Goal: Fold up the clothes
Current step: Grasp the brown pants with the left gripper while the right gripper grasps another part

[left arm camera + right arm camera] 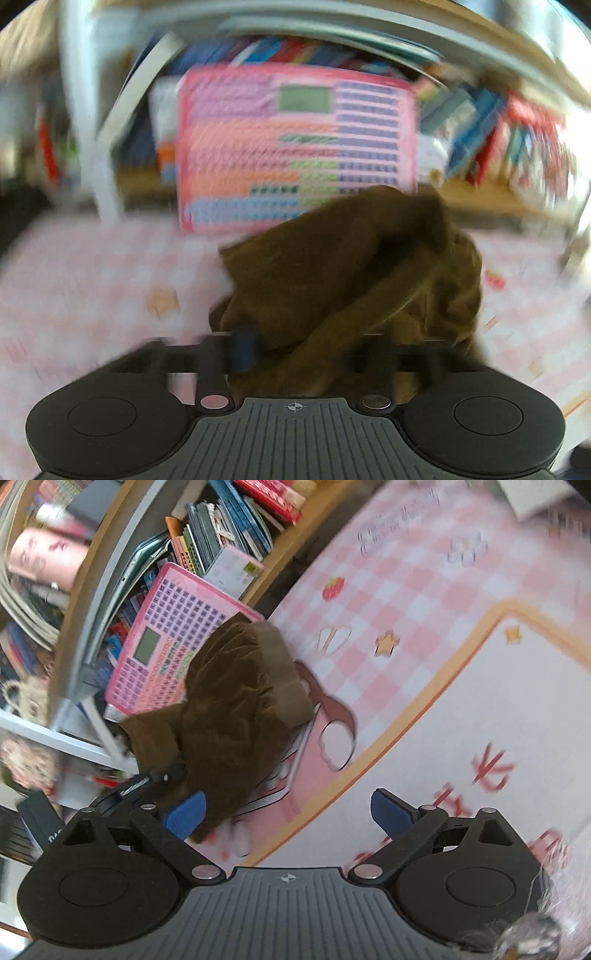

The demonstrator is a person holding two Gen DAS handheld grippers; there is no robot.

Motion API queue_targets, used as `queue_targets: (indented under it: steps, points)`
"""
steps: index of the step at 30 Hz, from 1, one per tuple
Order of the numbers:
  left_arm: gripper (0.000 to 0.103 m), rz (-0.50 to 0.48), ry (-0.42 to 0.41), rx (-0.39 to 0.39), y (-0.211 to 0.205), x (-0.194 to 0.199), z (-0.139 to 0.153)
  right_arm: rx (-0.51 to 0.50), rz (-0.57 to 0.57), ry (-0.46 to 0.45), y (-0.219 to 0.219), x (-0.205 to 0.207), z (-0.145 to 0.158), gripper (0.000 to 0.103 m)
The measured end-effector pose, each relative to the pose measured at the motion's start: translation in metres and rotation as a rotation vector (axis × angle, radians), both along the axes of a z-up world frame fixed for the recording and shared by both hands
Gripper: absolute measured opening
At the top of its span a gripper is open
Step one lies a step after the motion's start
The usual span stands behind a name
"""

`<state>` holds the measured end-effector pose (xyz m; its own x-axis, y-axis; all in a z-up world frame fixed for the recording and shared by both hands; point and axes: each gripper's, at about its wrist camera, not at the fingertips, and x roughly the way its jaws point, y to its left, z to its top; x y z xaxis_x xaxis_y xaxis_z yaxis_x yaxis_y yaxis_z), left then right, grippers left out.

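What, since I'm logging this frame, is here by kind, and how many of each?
Brown garment: 1
Pink toy keyboard: 1
Pink checked mat: 1
Grippers: 2, left gripper and right gripper
Total: 5, leaving out the shelf books, which are too blurred to count.

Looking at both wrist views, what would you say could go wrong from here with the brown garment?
1. The brown garment hangs bunched from the left claw, so any fold may start crooked.
2. It dangles close to the pink toy keyboard leaning on the bookshelf; a swing might knock it over.
3. The right claw is open and empty beside the cloth, so a one-sided hold could slip.
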<state>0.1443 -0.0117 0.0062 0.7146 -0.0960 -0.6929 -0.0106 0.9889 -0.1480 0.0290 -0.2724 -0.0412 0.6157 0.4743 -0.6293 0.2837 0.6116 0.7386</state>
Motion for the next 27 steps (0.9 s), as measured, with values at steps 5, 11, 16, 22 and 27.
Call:
queue_targets:
  steps: [5, 11, 16, 22, 27]
  points:
    - [0.016, 0.014, -0.005, -0.182, 0.032, -0.034, 0.031, 0.194, -0.001, 0.033, 0.000, 0.003, -0.012, 0.097]
    - [0.015, -0.001, -0.051, -0.414, 0.039, -0.096, 0.067, 0.385, -0.029, 0.062, -0.004, 0.005, -0.025, 0.097]
    - [0.015, 0.018, -0.053, -0.562, 0.039, -0.132, 0.082, 0.467, -0.099, 0.068, -0.012, 0.004, -0.032, 0.097]
    - [0.015, 0.024, -0.044, -0.656, 0.034, -0.162, 0.092, 0.566, -0.184, 0.076, -0.022, 0.002, -0.041, 0.068]
    - [0.015, 0.060, -0.067, -0.628, 0.043, -0.177, 0.101, 0.649, -0.254, 0.082, -0.031, 0.000, -0.048, 0.007]
